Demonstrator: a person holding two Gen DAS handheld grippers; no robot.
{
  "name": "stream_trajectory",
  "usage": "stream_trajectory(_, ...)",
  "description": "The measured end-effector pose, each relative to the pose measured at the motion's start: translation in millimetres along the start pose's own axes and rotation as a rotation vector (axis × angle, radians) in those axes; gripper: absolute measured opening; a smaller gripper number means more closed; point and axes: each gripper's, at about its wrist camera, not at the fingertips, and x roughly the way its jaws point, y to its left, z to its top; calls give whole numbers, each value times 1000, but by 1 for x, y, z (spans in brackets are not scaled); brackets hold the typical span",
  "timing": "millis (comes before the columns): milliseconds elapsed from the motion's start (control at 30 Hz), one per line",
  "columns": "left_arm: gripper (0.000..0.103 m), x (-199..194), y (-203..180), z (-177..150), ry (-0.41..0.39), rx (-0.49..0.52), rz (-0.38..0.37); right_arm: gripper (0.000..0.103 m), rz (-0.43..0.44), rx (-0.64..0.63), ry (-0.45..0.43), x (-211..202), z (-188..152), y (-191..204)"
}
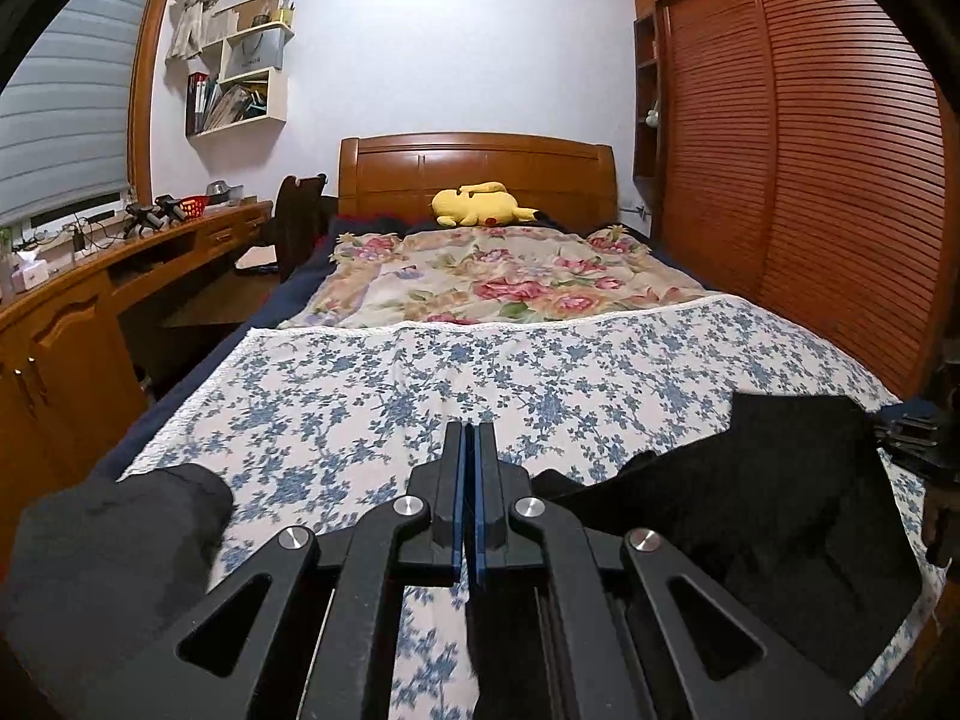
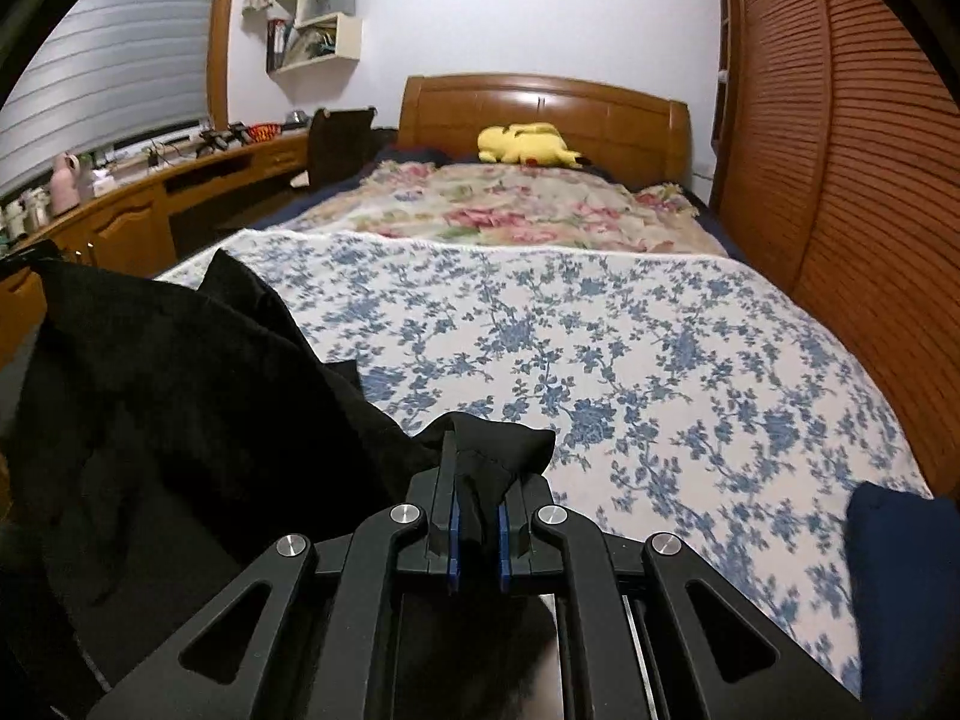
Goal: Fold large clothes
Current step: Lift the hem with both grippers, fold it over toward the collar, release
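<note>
A large black garment [image 2: 180,396] is held up low over the blue-flowered bedspread [image 2: 660,360]. My right gripper [image 2: 477,450] is shut on a bunched corner of it, and black cloth bulges over the fingertips. From there the garment stretches left to a raised corner at the picture's edge. In the left wrist view my left gripper [image 1: 471,429] has its blue pads together. Black cloth [image 1: 750,480] spreads to its right, toward the right gripper [image 1: 918,438]. A sleeve [image 1: 120,540] hangs at its left, and the cloth passes beneath the fingers.
The bed runs ahead to a wooden headboard [image 1: 480,168], with a rose-patterned blanket [image 1: 498,276] and a yellow plush toy [image 1: 477,204]. A wooden desk [image 1: 90,276] and a dark chair [image 1: 297,222] stand left; slatted wardrobe doors [image 1: 810,150] stand right. A navy cloth [image 2: 900,570] lies near right.
</note>
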Motion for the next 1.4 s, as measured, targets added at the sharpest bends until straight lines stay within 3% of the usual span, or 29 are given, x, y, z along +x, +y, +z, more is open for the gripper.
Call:
stream_trajectory(100, 3, 12, -8, -3, 15, 20, 8, 8, -20, -22, 30, 22, 7, 5)
stream_trajectory(233, 3, 10, -15, -6, -31, 50, 20, 8, -31, -29, 71, 54, 12, 9)
stream_trajectory(467, 3, 25, -6, -5, 4, 11, -62, 8, -70, -32, 115, 78, 22, 11)
stream_trajectory(567, 3, 29, -4, -5, 2, 9, -61, 8, -91, -16, 120, 91, 29, 5)
stream_trajectory(800, 29, 25, 1, -9, 21, 4, -117, 8, -188, -2, 128, 116, 56, 4)
stream_trajectory(867, 33, 25, 2, -12, 30, -3, -137, 9, -211, -8, 151, 125, 65, 8)
stream_trajectory(967, 36, 25, 2, -16, 47, -1, -158, 19, -202, 11, 206, 137, 74, 15)
stream_trajectory(1033, 41, 27, 0, -19, 62, 3, -177, 36, -187, 23, 230, 140, 80, 18)
stream_trajectory(1067, 43, 28, -1, -21, 67, 4, -185, 54, -187, 20, 217, 135, 83, 20)
stream_trajectory(1100, 49, 28, -2, -22, 72, 3, -191, 64, -184, 17, 204, 132, 87, 18)
stream_trajectory(1233, 66, 30, -8, -30, 98, -7, -240, 71, -186, 8, 217, 124, 82, 15)
stream_trajectory(1400, 67, 31, -21, -41, 128, 31, -251, 71, -169, -2, 292, 126, 60, 11)
